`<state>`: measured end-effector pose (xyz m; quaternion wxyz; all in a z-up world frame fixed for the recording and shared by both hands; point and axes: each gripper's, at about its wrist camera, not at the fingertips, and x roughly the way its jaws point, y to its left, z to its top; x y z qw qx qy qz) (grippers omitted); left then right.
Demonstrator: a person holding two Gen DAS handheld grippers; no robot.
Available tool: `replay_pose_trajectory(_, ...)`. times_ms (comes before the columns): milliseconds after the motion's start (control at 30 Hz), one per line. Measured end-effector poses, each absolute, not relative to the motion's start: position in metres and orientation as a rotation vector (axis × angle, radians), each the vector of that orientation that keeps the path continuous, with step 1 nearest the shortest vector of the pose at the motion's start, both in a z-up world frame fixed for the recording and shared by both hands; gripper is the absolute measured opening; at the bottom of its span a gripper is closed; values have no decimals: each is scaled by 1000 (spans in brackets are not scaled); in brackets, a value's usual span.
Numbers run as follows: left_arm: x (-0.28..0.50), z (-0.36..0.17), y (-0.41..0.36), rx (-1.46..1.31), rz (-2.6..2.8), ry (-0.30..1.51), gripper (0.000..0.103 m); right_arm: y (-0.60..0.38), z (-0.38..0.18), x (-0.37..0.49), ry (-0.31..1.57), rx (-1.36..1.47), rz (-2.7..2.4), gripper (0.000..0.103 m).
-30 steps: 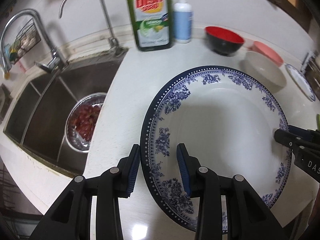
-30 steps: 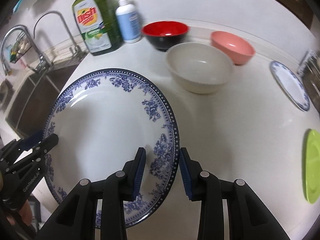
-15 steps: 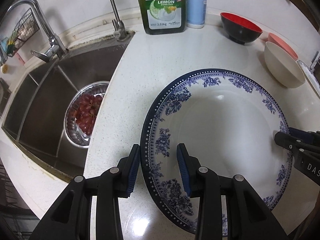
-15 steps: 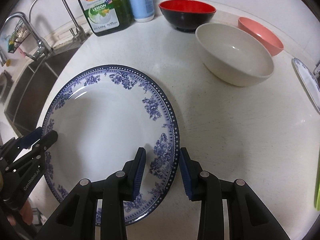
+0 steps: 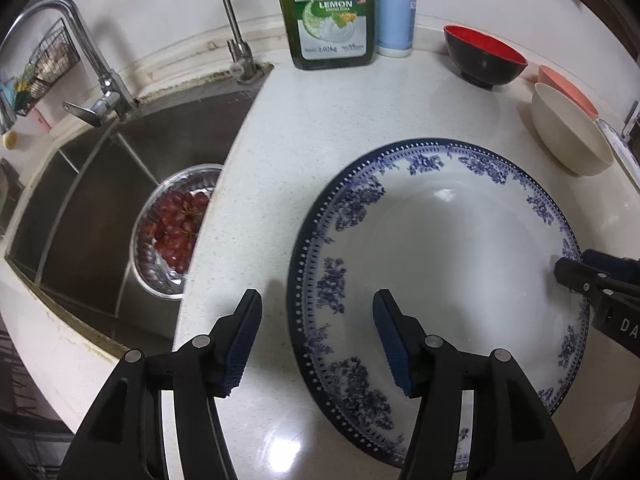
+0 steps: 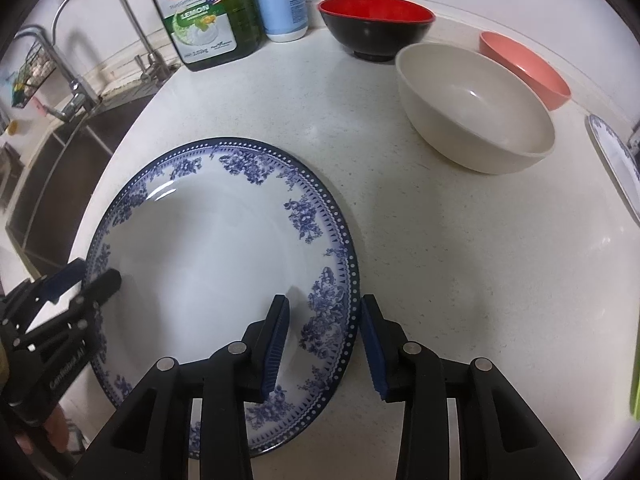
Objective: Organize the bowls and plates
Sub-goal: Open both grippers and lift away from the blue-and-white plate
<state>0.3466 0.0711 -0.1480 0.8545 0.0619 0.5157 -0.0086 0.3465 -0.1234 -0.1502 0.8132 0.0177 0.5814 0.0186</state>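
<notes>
A large blue-and-white floral plate (image 5: pixel 440 260) (image 6: pixel 208 260) lies on the pale counter. My left gripper (image 5: pixel 316 304) straddles its left rim. Its jaws are opening, and both pads stand clear of the rim between them. My right gripper (image 6: pixel 323 308) straddles the opposite rim, its pads close against it and only starting to open. Each gripper shows in the other's view, the right gripper (image 5: pixel 572 268) and the left gripper (image 6: pixel 80 284) both at the plate's edge. A cream bowl (image 6: pixel 476 108), a red-and-black bowl (image 6: pixel 376 20) and a pink bowl (image 6: pixel 524 68) stand behind.
A sink (image 5: pixel 100 200) with a metal colander of red grapes (image 5: pixel 176 232) lies left of the plate, close to the counter edge. A dish soap bottle (image 5: pixel 332 12) and a white bottle (image 5: pixel 396 12) stand at the wall. A smaller patterned plate (image 6: pixel 616 156) sits far right.
Both grippers came down with the plate until it lay on the counter. The left jaws then spread wide off the rim; the right jaws look nearly the same.
</notes>
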Motion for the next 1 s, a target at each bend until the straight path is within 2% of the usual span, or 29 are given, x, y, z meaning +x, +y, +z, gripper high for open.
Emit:
replay_pose_trajectory(33, 346, -145, 71, 136, -13, 1074, 67, -125, -150, 346, 1236, 38, 26, 42)
replay_pose_trajectory(67, 344, -142, 71, 143, -13, 1060, 68, -126, -148, 345, 1228, 35, 19, 46)
replay_pose_trajectory(200, 338, -120, 64, 163, -37, 997, 81, -128, -134, 335, 1161, 28, -2, 52)
replay_pose_trajectory(433, 330, -78, 43, 157, -87, 859, 98, -145, -95, 311, 1018, 63, -29, 72)
replay_pose_trajectory(633, 325, -51, 4, 176, -160, 772, 103, -176, -63, 292, 914, 87, -104, 78)
replay_pose_trajectory(1000, 313, -20, -87, 217, -360, 697, 103, -249, -21, 249, 802, 135, -274, 84)
